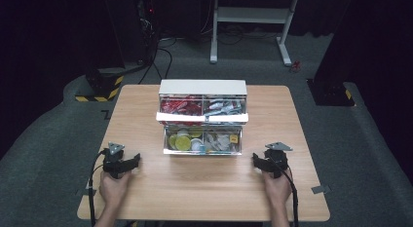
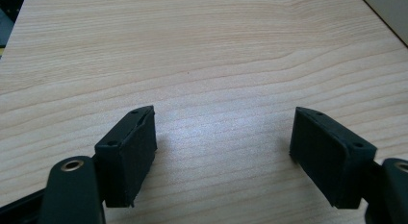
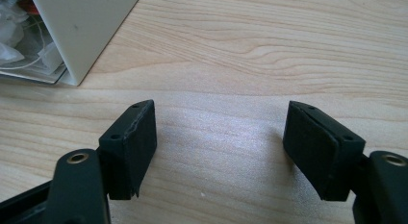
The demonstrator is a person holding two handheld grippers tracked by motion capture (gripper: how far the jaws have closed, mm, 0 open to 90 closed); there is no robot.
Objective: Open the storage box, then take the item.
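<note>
A white two-tier drawer box (image 1: 203,86) stands in the middle of the wooden table (image 1: 204,183). Both drawers are pulled out toward me. The upper drawer (image 1: 201,117) holds red and white packets. The lower drawer (image 1: 202,151) holds round yellow-green pieces and small packets. My left gripper (image 1: 122,160) rests low near the table's front left, open, with bare wood between its jaws (image 2: 223,123). My right gripper (image 1: 270,161) sits at the front right, open and empty (image 3: 221,118). In the right gripper view the box's white corner (image 3: 82,27) lies up and to the left of the jaws.
Bare wood lies between the two grippers and the front edge (image 1: 204,218). Behind the table there are a white metal stand (image 1: 251,22), dark cabinets and floor cables (image 1: 160,61). A black-and-yellow striped base (image 1: 100,88) sits past the table's back left corner.
</note>
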